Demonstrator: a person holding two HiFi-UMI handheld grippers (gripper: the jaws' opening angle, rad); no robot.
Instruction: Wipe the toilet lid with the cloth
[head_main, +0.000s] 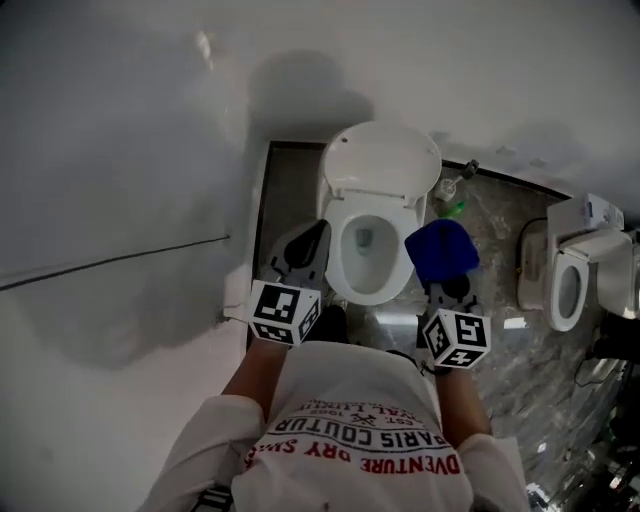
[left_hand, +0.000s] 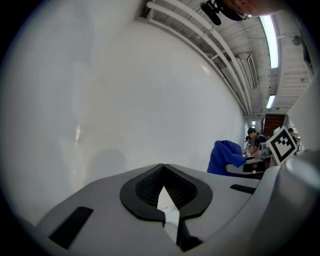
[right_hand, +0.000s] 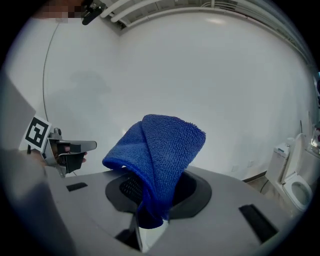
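White wall and marbled floor (head_main: 520, 370) from the head view. Toilet lid (head_main: 383, 160) upright at twelve o'clock, blue cloth (head_main: 441, 250) at four o'clock of it, pinched by right gripper (head_main: 446, 286). Upside down on shirt (head_main: 350, 420): "PARIS COUTUR".

From left gripper view: left gripper (left_hand: 165, 198) closed, empty.

From right gripper view: clamped on cloth. Probably approach; next, reaching forward and pressing cloth flat on lid.

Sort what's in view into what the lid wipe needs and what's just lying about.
For the job:
- blue cloth, clamped in the right gripper
- toilet lid, raised
- left gripper, shut and empty

Just lying about:
- second toilet, off to the right
- small green item, too small to identify
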